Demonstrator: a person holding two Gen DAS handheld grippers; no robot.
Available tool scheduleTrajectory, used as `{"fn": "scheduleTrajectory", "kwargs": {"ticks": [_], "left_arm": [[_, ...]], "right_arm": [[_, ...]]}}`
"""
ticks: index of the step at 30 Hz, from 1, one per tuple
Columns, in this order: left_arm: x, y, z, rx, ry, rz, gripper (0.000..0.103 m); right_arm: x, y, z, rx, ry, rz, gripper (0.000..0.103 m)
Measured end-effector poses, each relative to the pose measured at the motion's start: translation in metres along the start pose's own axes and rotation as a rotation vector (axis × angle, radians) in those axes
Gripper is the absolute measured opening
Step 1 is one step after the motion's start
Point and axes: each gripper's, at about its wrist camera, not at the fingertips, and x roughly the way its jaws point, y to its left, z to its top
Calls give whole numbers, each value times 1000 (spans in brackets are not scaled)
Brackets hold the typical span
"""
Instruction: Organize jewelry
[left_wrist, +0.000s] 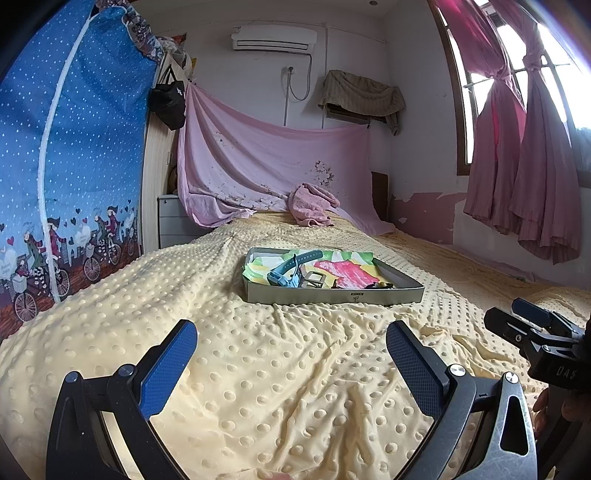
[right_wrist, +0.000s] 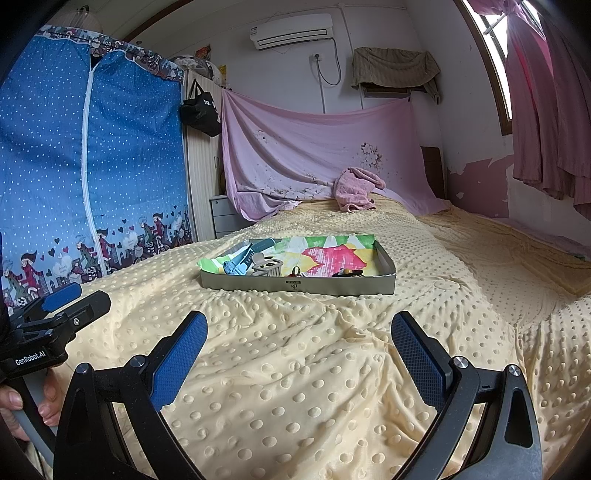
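Observation:
A shallow grey box (left_wrist: 332, 293) (right_wrist: 295, 286) lined with colourful paper sits on the yellow dotted bedspread ahead of both grippers. Inside lie a blue watch (left_wrist: 286, 271) (right_wrist: 240, 263), a beige hair claw (left_wrist: 314, 277) (right_wrist: 269, 267), and small dark pieces at the front edge (left_wrist: 380, 285) (right_wrist: 347, 273). My left gripper (left_wrist: 291, 350) is open and empty, held low over the bedspread short of the box. My right gripper (right_wrist: 299, 343) is open and empty, also short of the box. Each gripper shows at the edge of the other's view (left_wrist: 532, 325) (right_wrist: 61, 306).
The bed (right_wrist: 480, 266) runs back to a pink sheet hung on the wall (left_wrist: 273, 162), with a pink towel (left_wrist: 314, 205) at its foot. A blue fabric wardrobe (left_wrist: 74, 166) stands at the left, grey drawers (right_wrist: 225, 218) beside it. Pink curtains (left_wrist: 517, 166) hang at the right window.

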Motion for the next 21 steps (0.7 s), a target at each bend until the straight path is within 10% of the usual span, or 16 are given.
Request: {"fn": "scheduleTrajectory", "kwargs": {"ticks": [21], "left_arm": [[-1,0,-2,-8,-3,59,103]], "right_arm": [[0,1,0,-1,0,0,98]]}}
